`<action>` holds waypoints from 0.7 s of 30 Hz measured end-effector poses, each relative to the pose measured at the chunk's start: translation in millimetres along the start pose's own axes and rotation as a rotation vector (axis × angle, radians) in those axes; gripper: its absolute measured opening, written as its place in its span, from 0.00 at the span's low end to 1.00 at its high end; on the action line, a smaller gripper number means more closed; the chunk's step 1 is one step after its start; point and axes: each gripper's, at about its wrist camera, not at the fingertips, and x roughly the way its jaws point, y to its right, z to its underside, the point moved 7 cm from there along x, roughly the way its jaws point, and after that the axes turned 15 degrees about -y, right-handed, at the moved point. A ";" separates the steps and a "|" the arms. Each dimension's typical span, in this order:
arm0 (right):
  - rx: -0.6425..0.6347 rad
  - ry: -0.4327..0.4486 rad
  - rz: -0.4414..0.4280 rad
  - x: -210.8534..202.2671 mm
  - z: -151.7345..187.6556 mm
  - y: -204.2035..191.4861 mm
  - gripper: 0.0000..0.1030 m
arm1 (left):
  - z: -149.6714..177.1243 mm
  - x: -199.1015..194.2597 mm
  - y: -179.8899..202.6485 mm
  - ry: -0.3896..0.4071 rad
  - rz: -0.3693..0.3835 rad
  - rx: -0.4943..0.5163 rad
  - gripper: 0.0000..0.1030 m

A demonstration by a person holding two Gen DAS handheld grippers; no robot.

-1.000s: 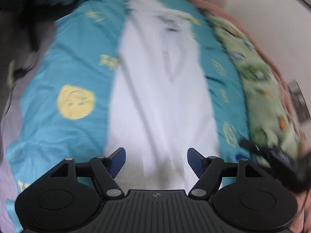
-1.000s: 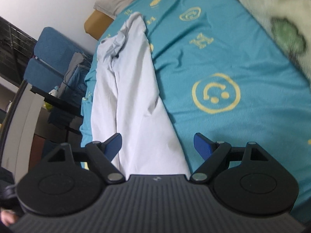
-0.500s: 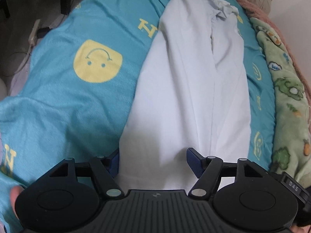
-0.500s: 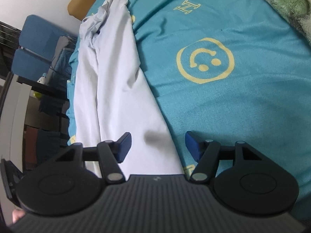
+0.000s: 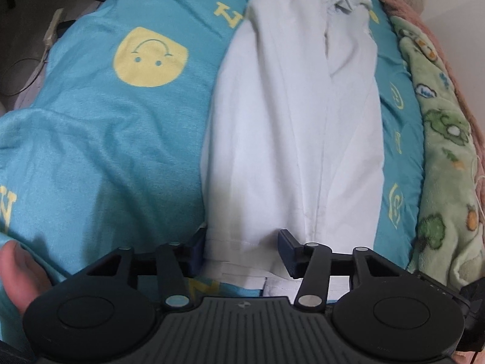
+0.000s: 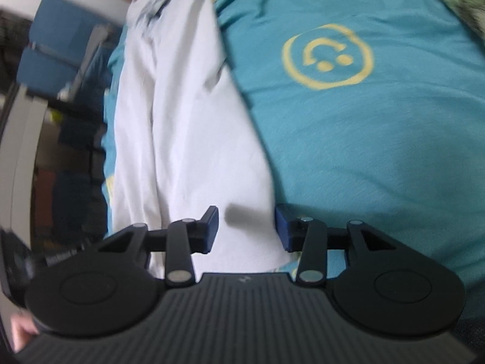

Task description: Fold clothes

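Along the near hem of the long white cotton garment (image 5: 291, 127), laid lengthwise down the teal bedsheet with yellow smiley faces (image 5: 100, 139), collar end crumpled far up the bed. Left gripper (image 5: 242, 250) down from a higher, blurred look at the whole bed a second ago, now low at the hem's left corner, blue-padded fingers (image 5: 286, 244) wide apart either side of the stitched edge and clamped on nothing. Right gripper (image 6: 246, 227) likewise nearer than half a second back, fingers (image 6: 280, 227) spread over the garment's right edge (image 6: 194, 139), one over white cloth and one over teal sheet, its shadow dark on the fabric; somewhat blurred, so apparently moving. Probably means both tools lining up on the two hem corners, ready to pinch and carry the hem toward the collar for a crosswise fold. Green patterned fleece blanket (image 5: 448, 163) bunched along the far side of the bed, well apart from the hem.
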 end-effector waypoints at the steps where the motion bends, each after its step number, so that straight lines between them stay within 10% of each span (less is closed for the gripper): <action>1: -0.017 -0.015 0.007 1.9 2.3 -2.8 0.42 | 1.0 -1.7 1.9 0.005 0.004 0.008 0.50; 7: -0.119 -0.092 0.058 11.5 16.4 -19.2 0.40 | 6.9 -11.7 13.5 0.034 0.026 0.054 0.07; 10: -0.141 -0.084 0.135 11.5 20.8 -20.9 0.11 | 9.6 -18.7 18.7 0.054 0.045 0.073 0.05; 21: -0.175 0.167 -0.024 -125.2 -13.2 -94.5 0.10 | 1.6 -185.7 79.8 0.356 0.286 0.104 0.03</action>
